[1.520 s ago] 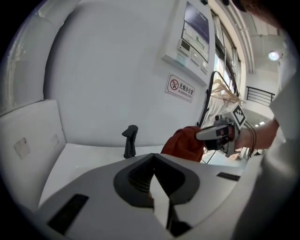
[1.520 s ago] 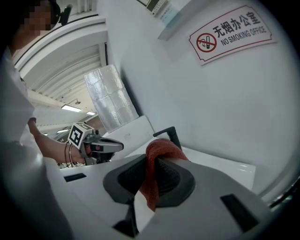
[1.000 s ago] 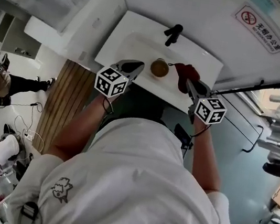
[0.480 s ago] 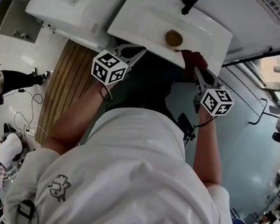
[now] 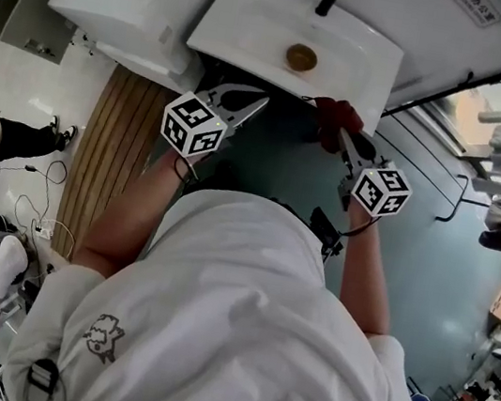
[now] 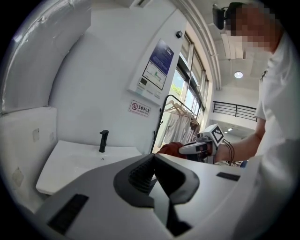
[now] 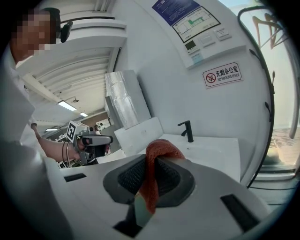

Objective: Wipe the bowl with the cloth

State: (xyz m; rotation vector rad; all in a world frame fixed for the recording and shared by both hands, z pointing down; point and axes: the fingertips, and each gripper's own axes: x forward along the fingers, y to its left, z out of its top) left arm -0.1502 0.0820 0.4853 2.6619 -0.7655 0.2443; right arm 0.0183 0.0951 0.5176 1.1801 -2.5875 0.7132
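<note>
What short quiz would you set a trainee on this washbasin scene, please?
1. Fill in: the left tool has its jaws ___, with nothing between them.
2. True or false: the right tool grips the red cloth.
3. Where is the brown bowl? A in the white sink; B in the left tool; C under the red cloth.
Key: 1 shut; 2 true; 3 A.

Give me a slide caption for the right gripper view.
Right gripper shut on a red cloth, white sink and black faucet ahead.
</note>
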